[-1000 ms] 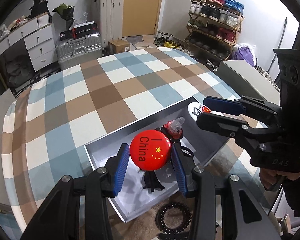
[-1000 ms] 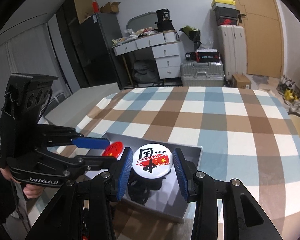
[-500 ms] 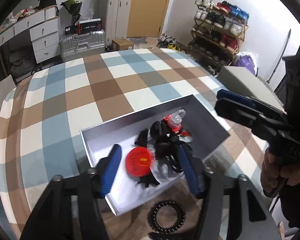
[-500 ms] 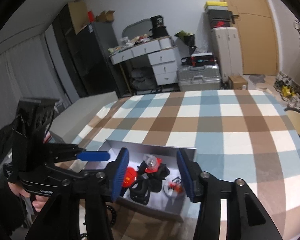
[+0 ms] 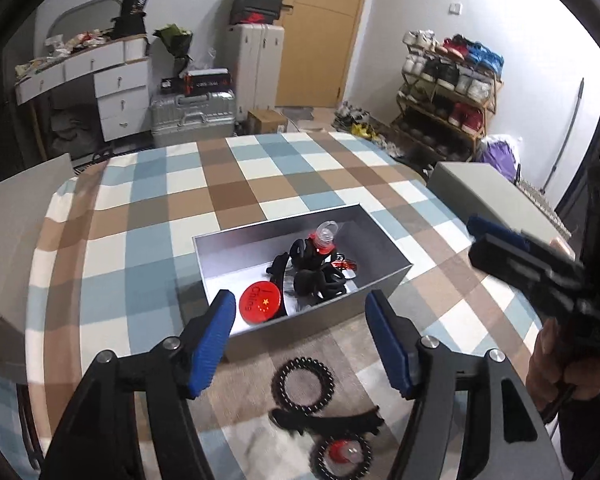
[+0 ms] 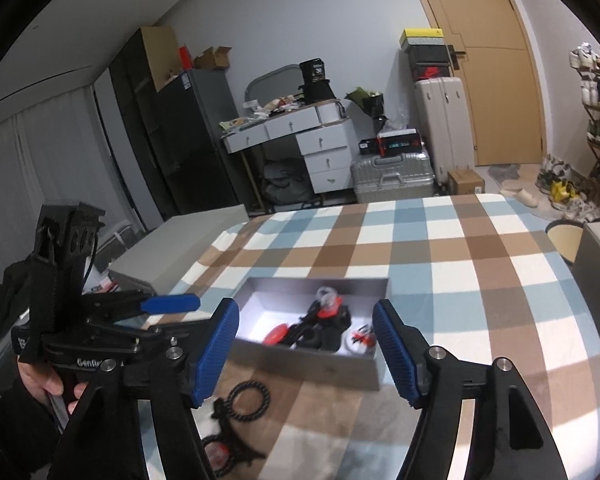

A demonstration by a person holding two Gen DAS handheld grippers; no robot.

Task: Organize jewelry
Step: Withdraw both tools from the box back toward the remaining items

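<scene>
Jewelry lies heaped in the grey box [image 5: 384,280] on the checked tablecloth [image 5: 148,216]: a red badge [image 5: 261,303] at its left, black bands [image 5: 316,276] in the middle. Black beaded bracelets [image 5: 302,385] lie just in front of the box. The left gripper [image 5: 300,332] and right gripper [image 6: 305,346] hover above, jaws opening, nothing between them.

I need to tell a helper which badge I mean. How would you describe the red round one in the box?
On the checked tablecloth stands an open grey box. In its near-left corner lies the red badge, apart from the black tangle: the only flat disc, lettered "China" with yellow stars.
</scene>
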